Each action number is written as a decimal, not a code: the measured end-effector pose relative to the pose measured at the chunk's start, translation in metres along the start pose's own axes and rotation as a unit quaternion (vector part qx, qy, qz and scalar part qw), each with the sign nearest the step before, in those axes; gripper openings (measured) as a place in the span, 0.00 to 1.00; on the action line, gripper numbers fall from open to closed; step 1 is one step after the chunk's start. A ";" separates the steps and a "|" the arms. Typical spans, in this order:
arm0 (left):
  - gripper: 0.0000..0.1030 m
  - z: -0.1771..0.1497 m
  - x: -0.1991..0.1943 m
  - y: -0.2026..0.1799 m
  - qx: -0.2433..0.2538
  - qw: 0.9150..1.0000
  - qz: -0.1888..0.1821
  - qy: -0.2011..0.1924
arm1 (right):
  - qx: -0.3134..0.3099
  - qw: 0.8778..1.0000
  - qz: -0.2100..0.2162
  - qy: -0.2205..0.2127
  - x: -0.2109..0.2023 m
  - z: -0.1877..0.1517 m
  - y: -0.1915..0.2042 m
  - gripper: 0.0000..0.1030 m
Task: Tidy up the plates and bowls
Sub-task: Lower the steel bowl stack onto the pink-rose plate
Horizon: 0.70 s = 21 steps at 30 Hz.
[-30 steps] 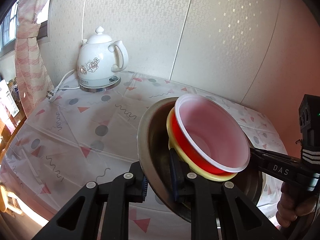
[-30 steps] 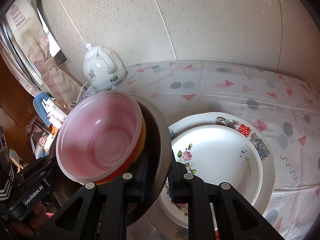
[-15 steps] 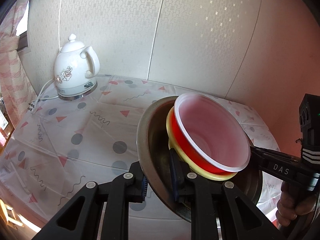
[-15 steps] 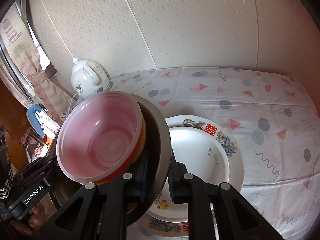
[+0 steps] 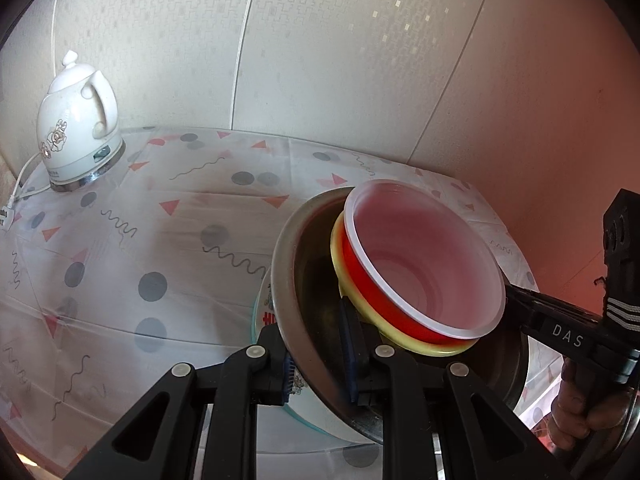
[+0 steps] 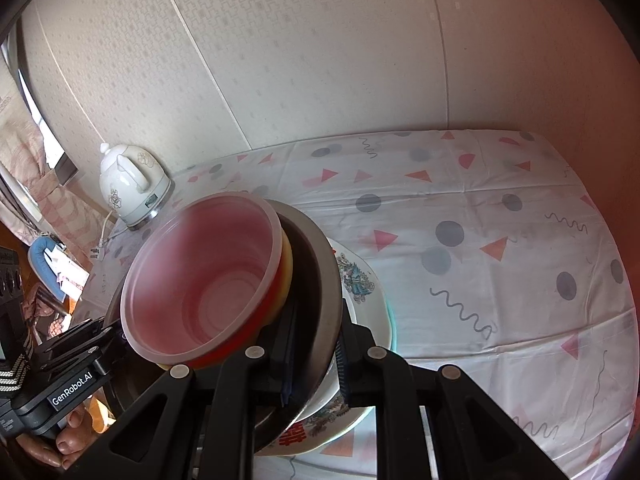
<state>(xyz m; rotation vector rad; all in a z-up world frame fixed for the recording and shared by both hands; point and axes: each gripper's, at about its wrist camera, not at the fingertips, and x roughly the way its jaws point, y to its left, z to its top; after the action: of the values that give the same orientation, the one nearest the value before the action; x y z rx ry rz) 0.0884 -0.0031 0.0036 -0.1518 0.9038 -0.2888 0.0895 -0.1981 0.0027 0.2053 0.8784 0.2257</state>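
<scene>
A steel bowl [image 5: 292, 280] [image 6: 320, 280] holds a nested stack: a yellow bowl [image 5: 340, 268], a red bowl [image 5: 356, 264] and a translucent white bowl [image 5: 424, 264] [image 6: 200, 280]. My left gripper [image 5: 318, 356] is shut on the steel bowl's rim on one side. My right gripper [image 6: 314, 364] is shut on the opposite rim and also shows in the left wrist view [image 5: 568, 332]. The bowls hang above stacked decorated plates [image 6: 360, 280] [image 5: 266, 312], which they largely hide.
A white floral kettle [image 5: 76, 120] [image 6: 132, 184] stands on its base at the table's far left corner, with its cord [image 5: 16, 196] trailing. The patterned tablecloth [image 6: 500, 248] covers the table. Panelled walls close the back and right sides.
Both grippers have carried the bowl stack to the right across the table, over the plates. The kettle has slid left in view. Both grips are unchanged.
</scene>
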 end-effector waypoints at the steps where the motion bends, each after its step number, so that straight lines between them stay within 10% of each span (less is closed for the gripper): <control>1: 0.19 -0.001 0.004 0.000 0.001 1.000 0.002 0.005 | 0.002 1.000 -0.003 0.004 0.003 -0.002 -0.001 0.16; 21: 0.19 -0.011 0.036 0.000 0.005 0.999 0.030 0.035 | 0.003 0.999 -0.039 0.029 0.030 -0.015 -0.010 0.15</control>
<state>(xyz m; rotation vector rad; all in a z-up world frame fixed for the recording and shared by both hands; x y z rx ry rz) 0.1003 -0.0146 -0.0302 -0.1060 0.9737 -0.2435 0.0971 -0.1985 -0.0314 0.1701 0.9434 0.1572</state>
